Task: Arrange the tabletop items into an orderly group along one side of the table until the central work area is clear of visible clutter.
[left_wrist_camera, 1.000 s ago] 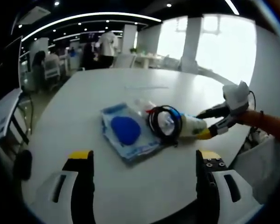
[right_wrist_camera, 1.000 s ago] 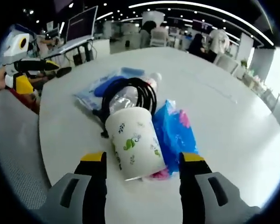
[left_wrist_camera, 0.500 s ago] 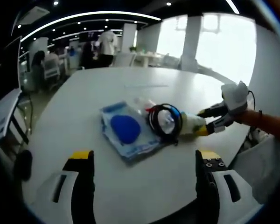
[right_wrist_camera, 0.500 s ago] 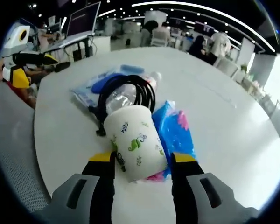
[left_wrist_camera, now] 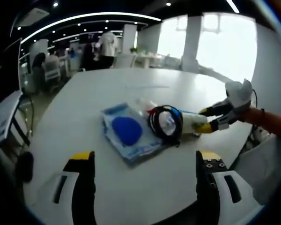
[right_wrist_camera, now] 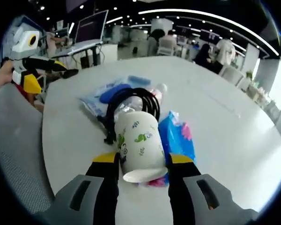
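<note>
In the right gripper view, the left gripper [right_wrist_camera: 43, 71] hovers off the white table's [right_wrist_camera: 234, 140] edge, jaws spread on nothing. A glossy blue-printed plastic pouch [right_wrist_camera: 101, 95] lies flat beside a coiled black cable [right_wrist_camera: 131, 101]. The right gripper [right_wrist_camera: 143, 165] pinches a leaf-patterned paper cup [right_wrist_camera: 138, 147], beside a crinkled blue packet [right_wrist_camera: 180, 140].

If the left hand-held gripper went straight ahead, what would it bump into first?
Probably the clear plastic bag with a blue thing inside, lying flat on the white round table ahead of the open left hand-held gripper. The coiled black cable sits slightly right; depth is uncertain.
</note>
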A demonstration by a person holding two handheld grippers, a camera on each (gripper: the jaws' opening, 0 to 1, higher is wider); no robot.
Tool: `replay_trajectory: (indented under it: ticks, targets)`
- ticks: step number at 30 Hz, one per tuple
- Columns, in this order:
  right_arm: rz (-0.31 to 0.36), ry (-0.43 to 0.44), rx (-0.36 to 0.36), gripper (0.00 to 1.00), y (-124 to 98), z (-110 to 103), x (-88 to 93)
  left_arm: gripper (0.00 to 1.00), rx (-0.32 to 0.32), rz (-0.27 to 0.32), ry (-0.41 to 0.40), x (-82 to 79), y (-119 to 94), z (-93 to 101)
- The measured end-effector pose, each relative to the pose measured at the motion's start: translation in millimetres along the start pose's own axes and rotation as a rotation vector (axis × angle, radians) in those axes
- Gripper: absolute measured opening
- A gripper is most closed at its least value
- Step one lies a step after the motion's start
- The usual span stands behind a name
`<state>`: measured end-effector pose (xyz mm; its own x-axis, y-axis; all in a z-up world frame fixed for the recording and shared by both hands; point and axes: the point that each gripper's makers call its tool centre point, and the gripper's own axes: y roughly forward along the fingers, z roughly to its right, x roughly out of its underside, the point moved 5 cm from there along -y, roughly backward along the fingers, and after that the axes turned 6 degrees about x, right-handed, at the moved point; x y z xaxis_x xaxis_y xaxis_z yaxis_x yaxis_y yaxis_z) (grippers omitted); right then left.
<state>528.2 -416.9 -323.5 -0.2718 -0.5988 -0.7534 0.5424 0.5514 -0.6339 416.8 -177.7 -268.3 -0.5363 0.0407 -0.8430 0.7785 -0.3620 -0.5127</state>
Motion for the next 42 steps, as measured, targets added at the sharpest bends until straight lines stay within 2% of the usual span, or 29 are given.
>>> replay_trajectory:
  ticks: [9,13,18,19,20,25,28,34,39,42]
  targets:
    - [0.032,0.023,-0.016,0.39,-6.7,0.0,-6.8,0.85,0.001,-0.006,-0.001,1.4,-0.8,0.3]
    - [0.052,0.026,-0.025,0.38,-13.0,0.3,-11.4,0.84,0.004,0.026,-0.013,-2.2,-1.0,0.3]
    - [0.076,0.041,-0.032,0.38,-20.9,0.6,-16.7,0.85,0.013,0.021,-0.014,-2.0,-0.6,0.8]
    - [0.077,0.044,-0.031,0.38,-21.4,0.7,-17.2,0.85,0.02,0.038,-0.019,-4.7,-0.9,2.1]
    - [0.082,0.045,-0.028,0.38,-23.3,0.6,-18.7,0.85,0.025,0.087,-0.026,-10.2,-0.6,3.1]
    - [0.133,0.042,-0.001,0.38,-30.7,3.5,-29.8,0.84,0.027,0.069,-0.034,-8.3,-1.5,2.3]
    - [0.185,0.072,-0.003,0.38,-35.7,4.4,-39.5,0.84,0.031,0.08,-0.04,-9.6,-1.4,2.7]
    - [0.234,0.079,0.002,0.38,-42.4,2.5,-50.0,0.83,0.035,0.081,-0.044,-9.9,-1.3,2.5]
    - [0.279,0.077,-0.01,0.38,-46.6,-2.7,-61.4,0.83,0.064,0.094,-0.074,-12.3,0.1,5.1]
    - [0.298,0.075,-0.024,0.38,-48.1,-6.8,-66.0,0.86,0.118,0.127,-0.074,-21.2,2.2,15.4]
